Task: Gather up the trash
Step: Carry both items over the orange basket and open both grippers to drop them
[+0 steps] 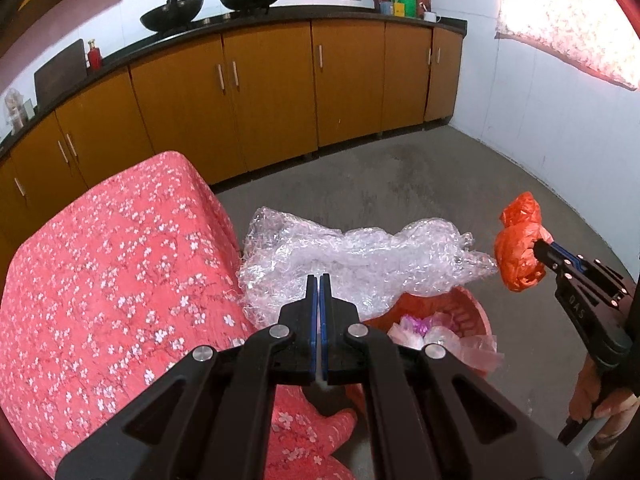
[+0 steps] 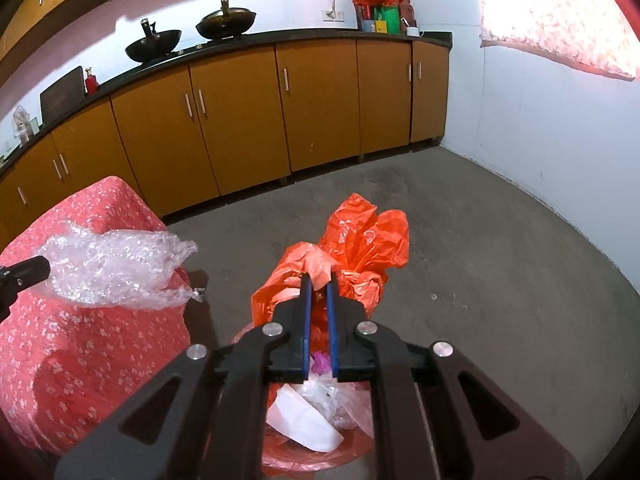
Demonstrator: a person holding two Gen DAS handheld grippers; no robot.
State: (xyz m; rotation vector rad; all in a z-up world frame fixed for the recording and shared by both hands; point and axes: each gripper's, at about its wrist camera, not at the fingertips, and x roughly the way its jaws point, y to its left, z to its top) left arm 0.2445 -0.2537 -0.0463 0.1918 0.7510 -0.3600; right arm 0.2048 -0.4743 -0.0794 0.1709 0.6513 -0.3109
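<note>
Both hand-held grippers are clamped on trash: the left hand-held gripper [image 1: 319, 280] pinches the near edge of a crumpled bubble wrap [image 1: 360, 260], and the right hand-held gripper [image 2: 319, 280] grips a wadded orange plastic bag [image 2: 352, 256], which hangs above the red bin [image 1: 472, 308] at about 6 o'clock of it. Both pieces look light, soft and springy, likely slippery; a pinch on a bunched fold should hold best. Only the right wrist view shows paper and film [image 2: 308, 416] already in the bin; the left view shows the floral-covered surface [image 1: 100, 280] at 9 o'clock.
</note>
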